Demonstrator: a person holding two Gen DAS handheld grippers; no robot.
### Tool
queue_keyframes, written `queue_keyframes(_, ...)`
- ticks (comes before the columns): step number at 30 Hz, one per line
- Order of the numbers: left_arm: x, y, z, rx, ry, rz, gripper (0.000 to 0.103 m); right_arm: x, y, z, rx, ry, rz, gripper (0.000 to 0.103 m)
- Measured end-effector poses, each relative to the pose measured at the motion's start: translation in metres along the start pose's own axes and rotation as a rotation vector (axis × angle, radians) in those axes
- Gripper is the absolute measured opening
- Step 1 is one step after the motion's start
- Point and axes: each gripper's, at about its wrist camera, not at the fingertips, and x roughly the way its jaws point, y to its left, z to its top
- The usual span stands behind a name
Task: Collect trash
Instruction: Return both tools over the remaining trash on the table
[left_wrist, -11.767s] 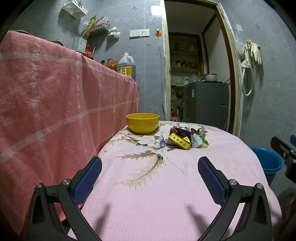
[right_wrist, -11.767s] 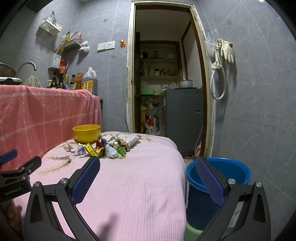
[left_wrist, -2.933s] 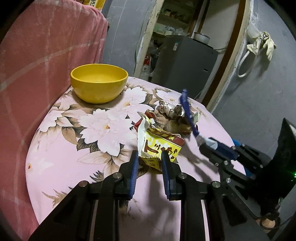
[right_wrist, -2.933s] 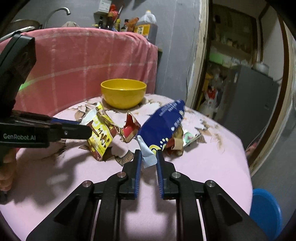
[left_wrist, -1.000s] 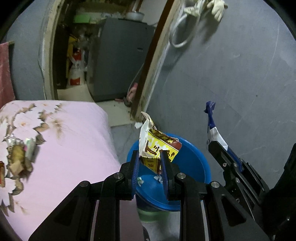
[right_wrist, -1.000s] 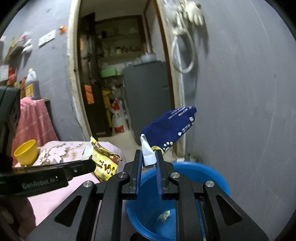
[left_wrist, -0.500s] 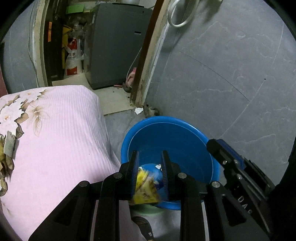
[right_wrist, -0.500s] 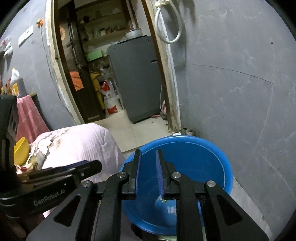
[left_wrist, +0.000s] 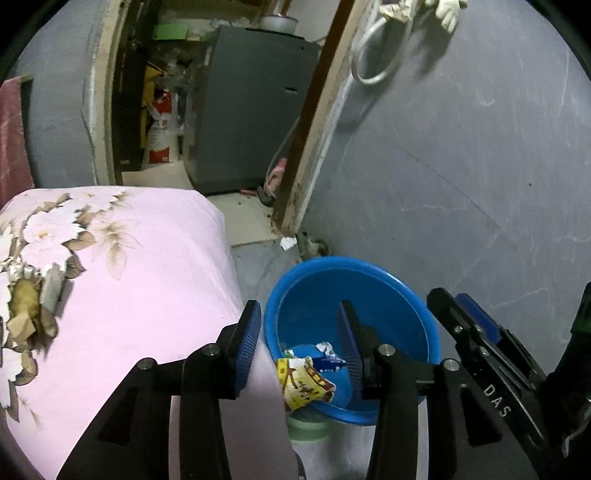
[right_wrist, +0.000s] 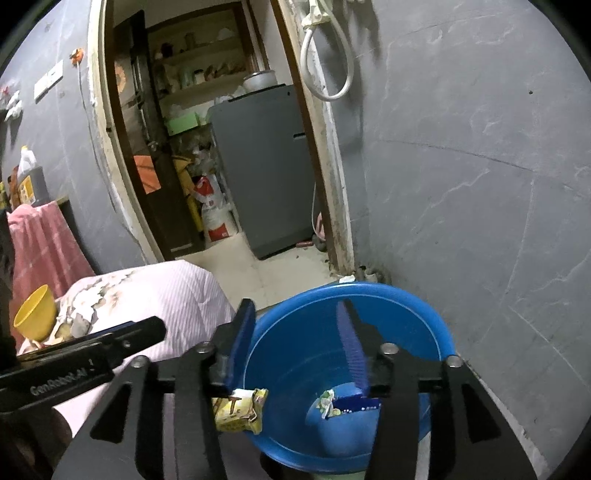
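Both my grippers hang over the round blue plastic basin (left_wrist: 369, 280), the landmark here. My left gripper (left_wrist: 301, 345) has just been opening; its ribbed blue pads (left_wrist: 245, 347) stand partly apart with nothing gripped. Below them the crumpled yellow wrapper (left_wrist: 304, 384) lies inside the basin against its near wall, beside the glossy blue packet (left_wrist: 327, 360). My right gripper (right_wrist: 295, 345) has also just been opening, jaws partly apart and empty, above the basin's smooth inside. Left of the basin sits the table under soft pink floral cloth (left_wrist: 140, 258), more crumpled trash (left_wrist: 29, 295) on its far-left part. A yellow bowl (right_wrist: 35, 314) sits farther left.
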Motion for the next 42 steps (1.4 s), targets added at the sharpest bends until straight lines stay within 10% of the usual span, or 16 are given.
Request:
queue_keyframes(18,-0.103,0.032,-0.004,-0.042,-0.365,0.181,0.099,-0.052,0.034,0.006,-0.085,-0.361,-0.005,0.103)
queue_keyframes(42,-0.225,0.102,-0.079,-0.051,-0.64,0.499,0.102,-0.098,0.122,-0.021,-0.203,-0.621,0.303,0.103)
